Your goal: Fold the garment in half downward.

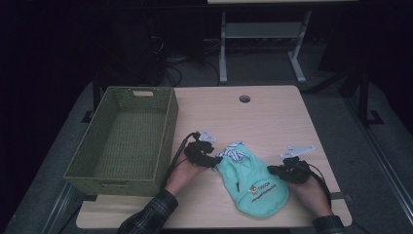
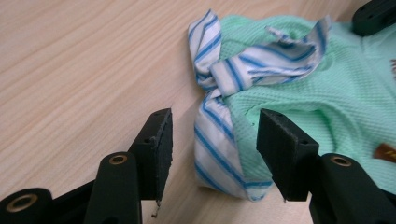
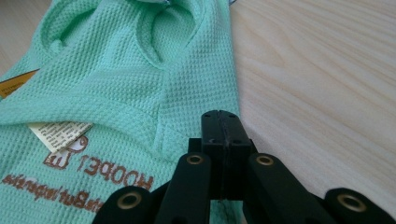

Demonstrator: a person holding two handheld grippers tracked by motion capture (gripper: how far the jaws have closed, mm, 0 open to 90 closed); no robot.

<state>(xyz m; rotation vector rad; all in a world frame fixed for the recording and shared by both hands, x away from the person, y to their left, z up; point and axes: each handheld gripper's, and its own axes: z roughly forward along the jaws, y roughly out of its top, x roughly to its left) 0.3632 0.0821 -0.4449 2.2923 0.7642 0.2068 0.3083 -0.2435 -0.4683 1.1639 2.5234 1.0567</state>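
Observation:
A mint-green small garment (image 1: 255, 183) with brown print and a blue-and-white striped collar (image 1: 234, 151) lies flat on the wooden table (image 1: 272, 117). My left gripper (image 1: 216, 160) is at the garment's left edge. In the left gripper view it (image 2: 215, 126) is open, its jaws standing on either side of the striped collar (image 2: 219, 149) without pressing it. My right gripper (image 1: 272, 170) is at the garment's right edge. In the right gripper view its jaws (image 3: 219, 116) are pressed together on the hem of the green fabric (image 3: 116, 70).
A green woven basket (image 1: 168, 141) stands on the table's left side, close to my left hand. A round cable hole (image 1: 244, 99) sits near the far edge. Table legs and cables lie on the dark floor beyond.

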